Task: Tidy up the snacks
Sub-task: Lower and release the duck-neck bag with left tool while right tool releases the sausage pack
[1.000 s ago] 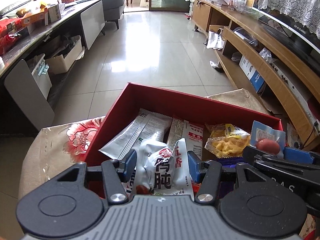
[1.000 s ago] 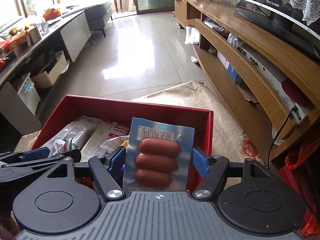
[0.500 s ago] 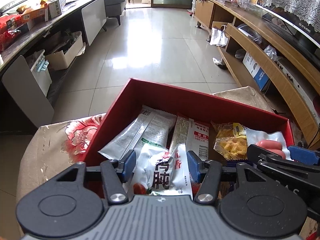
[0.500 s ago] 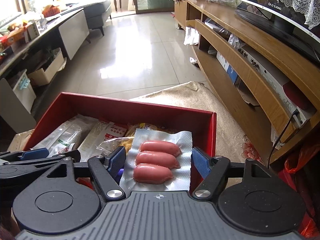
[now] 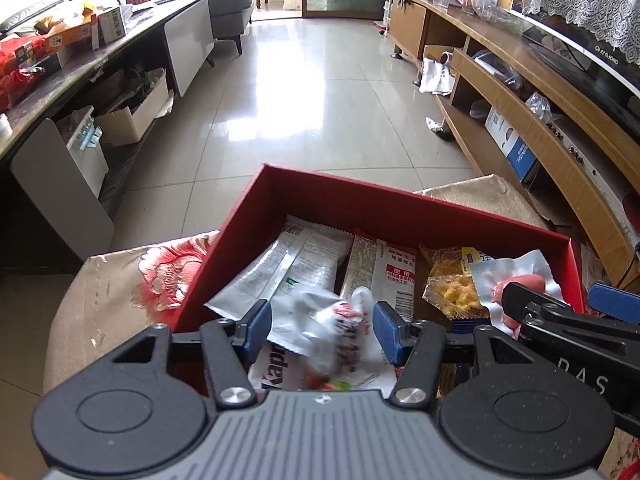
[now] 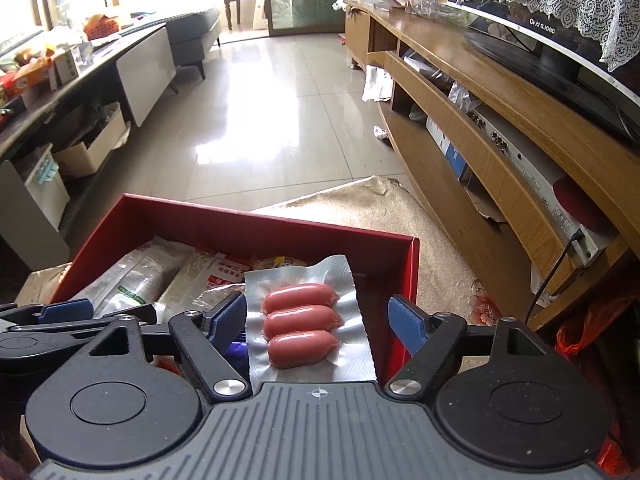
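A red box holds several snack packets; it also shows in the right wrist view. My left gripper is open over the box's near left part; a white packet with red print, blurred by motion, lies loose between its fingers. My right gripper is open over the box's right end. A clear pack of three sausages lies between its fingers, touching neither, and shows in the left wrist view. The right gripper is seen at the left view's right edge.
The box rests on a low table with a beige, red-flowered cloth. A wooden TV stand runs along the right. A dark counter with boxes runs along the left. Tiled floor lies ahead.
Both grippers opened. The white packet dropped from the left gripper's hold into the box. The sausage pack tipped from upright to lying flat in the box as the right gripper's fingers spread.
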`<state>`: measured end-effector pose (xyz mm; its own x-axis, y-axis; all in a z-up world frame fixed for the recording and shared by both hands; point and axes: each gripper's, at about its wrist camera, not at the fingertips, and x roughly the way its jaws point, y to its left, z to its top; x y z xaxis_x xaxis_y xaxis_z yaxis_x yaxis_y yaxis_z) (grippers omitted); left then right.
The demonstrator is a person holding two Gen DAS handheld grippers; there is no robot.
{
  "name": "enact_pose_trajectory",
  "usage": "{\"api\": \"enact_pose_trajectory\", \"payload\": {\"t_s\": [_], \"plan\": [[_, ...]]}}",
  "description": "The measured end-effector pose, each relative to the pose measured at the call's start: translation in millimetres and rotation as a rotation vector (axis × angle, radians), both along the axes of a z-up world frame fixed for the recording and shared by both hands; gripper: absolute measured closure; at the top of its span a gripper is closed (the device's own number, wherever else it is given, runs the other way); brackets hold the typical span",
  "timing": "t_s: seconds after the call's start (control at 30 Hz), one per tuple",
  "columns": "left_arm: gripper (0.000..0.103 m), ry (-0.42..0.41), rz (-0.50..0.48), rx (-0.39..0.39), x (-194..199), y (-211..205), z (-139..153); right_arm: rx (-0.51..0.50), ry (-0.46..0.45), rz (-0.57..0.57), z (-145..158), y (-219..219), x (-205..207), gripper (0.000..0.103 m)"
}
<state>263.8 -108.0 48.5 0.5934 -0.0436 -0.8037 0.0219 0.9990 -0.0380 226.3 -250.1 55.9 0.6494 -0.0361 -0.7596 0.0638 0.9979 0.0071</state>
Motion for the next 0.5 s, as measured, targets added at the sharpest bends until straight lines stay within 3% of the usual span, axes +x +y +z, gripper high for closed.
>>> {"api": "enact_pose_trajectory", "payload": {"t_s": [0.5], "plan": [[0.045, -0.027, 0.024, -0.013, -40, 17, 20, -0.057, 0.007, -0.017, 13, 3, -35, 0.017]]}}
